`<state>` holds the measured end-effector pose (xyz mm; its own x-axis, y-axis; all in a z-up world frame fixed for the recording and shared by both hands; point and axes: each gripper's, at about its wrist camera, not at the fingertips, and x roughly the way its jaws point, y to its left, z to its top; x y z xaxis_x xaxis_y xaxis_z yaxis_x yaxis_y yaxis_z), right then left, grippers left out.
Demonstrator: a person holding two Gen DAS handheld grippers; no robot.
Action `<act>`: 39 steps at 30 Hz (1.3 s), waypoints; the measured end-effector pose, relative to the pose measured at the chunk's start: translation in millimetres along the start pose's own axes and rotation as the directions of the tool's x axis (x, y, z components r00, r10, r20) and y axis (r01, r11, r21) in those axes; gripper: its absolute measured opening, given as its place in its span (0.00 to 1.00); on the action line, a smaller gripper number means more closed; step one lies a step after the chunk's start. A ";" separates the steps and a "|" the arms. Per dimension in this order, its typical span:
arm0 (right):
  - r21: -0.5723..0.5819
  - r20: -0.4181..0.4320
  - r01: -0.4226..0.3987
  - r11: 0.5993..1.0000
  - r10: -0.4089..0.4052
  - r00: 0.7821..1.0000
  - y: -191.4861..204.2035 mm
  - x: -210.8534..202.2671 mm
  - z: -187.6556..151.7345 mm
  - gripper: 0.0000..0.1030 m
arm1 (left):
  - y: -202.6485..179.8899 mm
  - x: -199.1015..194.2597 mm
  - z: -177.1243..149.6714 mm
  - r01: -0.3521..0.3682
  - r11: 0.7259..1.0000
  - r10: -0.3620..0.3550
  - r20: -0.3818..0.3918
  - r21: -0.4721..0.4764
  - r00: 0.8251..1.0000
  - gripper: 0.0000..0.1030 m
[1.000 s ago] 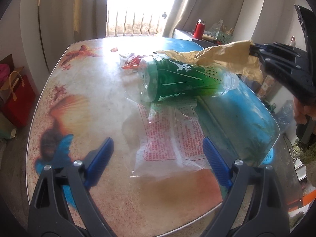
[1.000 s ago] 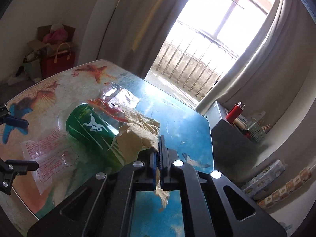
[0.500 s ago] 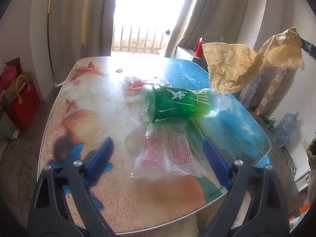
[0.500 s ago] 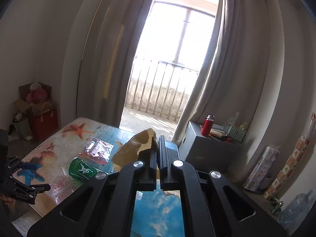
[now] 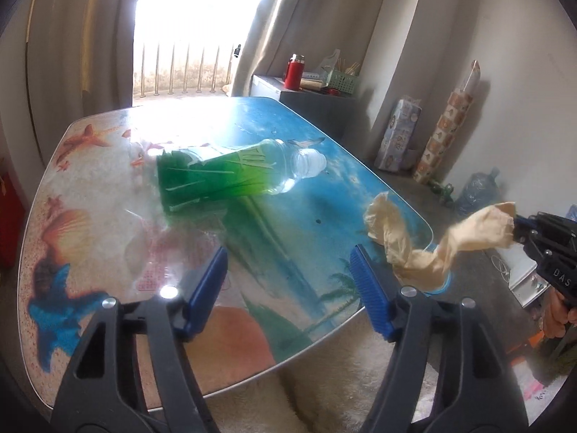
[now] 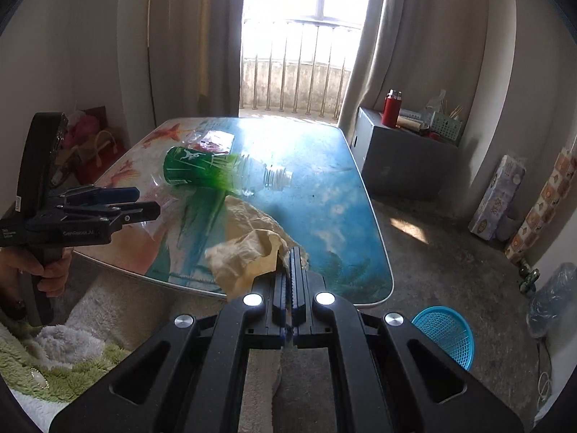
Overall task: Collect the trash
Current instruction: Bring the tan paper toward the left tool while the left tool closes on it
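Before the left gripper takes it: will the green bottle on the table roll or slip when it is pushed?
Probably it rolls: the green bottle lies on its side on the glossy table. It looks empty, so likely light, and its smooth plastic may slip.

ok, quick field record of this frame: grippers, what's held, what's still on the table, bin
right gripper: shut on crumpled paper, past the table edge
left gripper: jaws just been closing, nothing between them, over the table
on table: green bottle on its side, clear plastic wrapper, red wrapper
bin: blue basket on floor, contents not visible
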<state>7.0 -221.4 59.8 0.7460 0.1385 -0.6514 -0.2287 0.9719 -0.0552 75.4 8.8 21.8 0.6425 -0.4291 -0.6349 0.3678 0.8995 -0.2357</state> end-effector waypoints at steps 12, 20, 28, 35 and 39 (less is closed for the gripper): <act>0.125 -0.068 -0.226 0.966 0.235 0.970 -9.8 73.6 23.4 0.02 | -6.7 15.7 -7.9 0.018 1.000 -0.018 -0.053 -0.007 0.998 0.54; 0.070 -0.257 -0.320 0.945 0.327 0.909 20.5 137.1 28.7 0.02 | 3.8 10.5 -14.0 0.049 0.998 -0.050 -0.054 -0.029 0.997 0.45; 0.161 -0.441 -0.349 0.923 0.384 0.811 18.9 185.6 20.4 0.02 | -9.2 9.4 -13.4 0.216 0.976 -0.216 -0.039 -0.003 0.976 0.45; 0.326 -0.430 -0.408 0.853 0.518 0.740 1.0 200.4 13.5 0.04 | -34.2 44.8 -16.3 0.219 0.972 -0.210 -0.113 0.080 0.971 0.40; 0.413 -0.400 -0.439 0.798 0.592 0.700 -9.3 206.4 7.6 0.06 | -37.1 65.4 -20.7 0.178 0.980 -0.162 -0.168 0.085 0.972 0.36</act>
<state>167.8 -200.4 -68.4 0.1364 0.5962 -0.7911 -0.2516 0.7933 0.5545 89.8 -51.0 -26.2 0.4526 -0.5492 -0.7025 0.5321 0.7985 -0.2814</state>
